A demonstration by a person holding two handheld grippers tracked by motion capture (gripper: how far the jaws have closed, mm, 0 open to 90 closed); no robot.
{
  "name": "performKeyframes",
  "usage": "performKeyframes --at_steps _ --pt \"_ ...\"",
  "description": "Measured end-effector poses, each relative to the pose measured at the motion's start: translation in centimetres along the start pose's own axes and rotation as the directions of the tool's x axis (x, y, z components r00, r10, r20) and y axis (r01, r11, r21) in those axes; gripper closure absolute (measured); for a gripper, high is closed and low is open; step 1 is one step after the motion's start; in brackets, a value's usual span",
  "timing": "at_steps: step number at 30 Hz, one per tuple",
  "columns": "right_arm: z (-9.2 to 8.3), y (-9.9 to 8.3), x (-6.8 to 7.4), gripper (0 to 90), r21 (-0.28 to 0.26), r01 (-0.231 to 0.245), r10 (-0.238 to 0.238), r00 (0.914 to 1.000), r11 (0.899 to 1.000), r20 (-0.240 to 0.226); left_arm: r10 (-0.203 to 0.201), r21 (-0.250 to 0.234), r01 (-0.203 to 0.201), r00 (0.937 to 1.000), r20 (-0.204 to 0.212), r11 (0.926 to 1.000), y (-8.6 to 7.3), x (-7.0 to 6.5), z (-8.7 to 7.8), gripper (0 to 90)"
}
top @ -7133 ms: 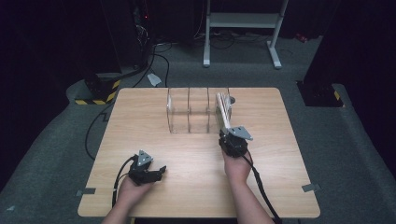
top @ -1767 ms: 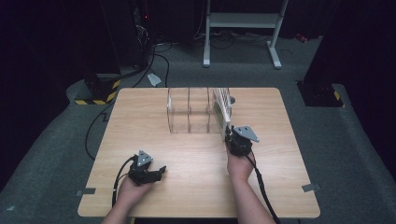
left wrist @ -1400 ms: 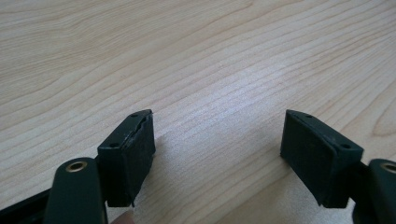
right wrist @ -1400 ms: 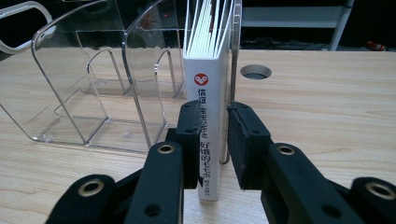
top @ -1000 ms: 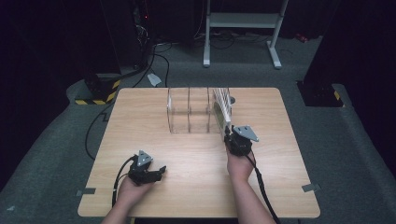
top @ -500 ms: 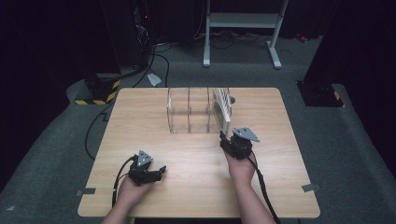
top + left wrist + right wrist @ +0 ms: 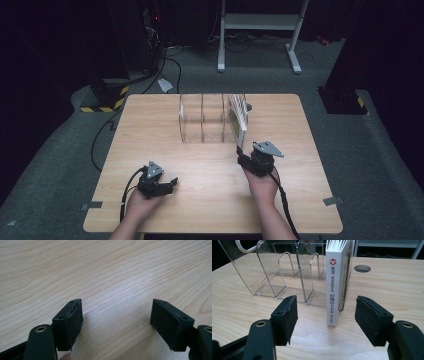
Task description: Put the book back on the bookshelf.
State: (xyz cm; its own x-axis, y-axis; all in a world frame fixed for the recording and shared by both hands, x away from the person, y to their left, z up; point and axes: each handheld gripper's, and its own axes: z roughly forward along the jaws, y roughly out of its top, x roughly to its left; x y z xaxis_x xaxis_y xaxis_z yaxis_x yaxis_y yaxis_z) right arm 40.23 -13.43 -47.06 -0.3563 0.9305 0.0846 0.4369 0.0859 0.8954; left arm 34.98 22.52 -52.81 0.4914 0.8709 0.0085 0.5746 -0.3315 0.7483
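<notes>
Fingers on my right gripper have just been opening and now stand wide, with nothing pressed between them. The book stands upright on its own in the end slot of the clear rack, its spine facing me just ahead of the gap. Compared with a second ago, when the pads were nearly closed right at the rack, the book is now released. I judge the placing is done and my next move is to back away without knocking it.

My left gripper rests at about 7 o'clock on the surface, its fingers wide around bare wood.

From the high view, the rack sits near 12 o'clock, well apart from my left hand. My right gripper view adds the spine's print and the round hole behind.
</notes>
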Motion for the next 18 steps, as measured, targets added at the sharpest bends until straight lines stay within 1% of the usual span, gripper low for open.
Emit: performKeyframes --at_steps 3,7,8,15,18 --pt "-0.6 -0.4 -0.4 34.0 0.012 0.005 -0.005 1.0 1.0 -0.005 -0.003 -0.003 0.003 1.0 -0.001 1.0 0.0 0.0 0.0 26.2" --pt "-1.5 -1.0 -1.1 33.6 0.016 0.032 -0.032 0.9995 0.999 -0.009 -0.004 -0.003 0.004 1.0 -0.001 1.0 0.0 0.0 0.0 26.2" --pt "-1.9 -1.1 -1.3 33.4 0.02 0.031 -0.031 0.9995 0.999 -0.006 -0.003 -0.003 0.003 1.0 -0.001 1.0 0.0 0.0 0.0 26.2" --pt "-4.1 -2.5 -3.5 31.8 0.025 0.058 -0.058 0.9983 0.998 0.009 -0.002 -0.002 0.002 1.0 -0.002 1.0 0.0 0.0 0.0 26.2" --pt "-5.1 -3.2 -4.6 30.9 0.035 0.05 -0.05 0.9986 0.998 0.019 -0.002 -0.001 0.001 1.0 -0.004 1.0 0.0 0.0 0.0 26.3"
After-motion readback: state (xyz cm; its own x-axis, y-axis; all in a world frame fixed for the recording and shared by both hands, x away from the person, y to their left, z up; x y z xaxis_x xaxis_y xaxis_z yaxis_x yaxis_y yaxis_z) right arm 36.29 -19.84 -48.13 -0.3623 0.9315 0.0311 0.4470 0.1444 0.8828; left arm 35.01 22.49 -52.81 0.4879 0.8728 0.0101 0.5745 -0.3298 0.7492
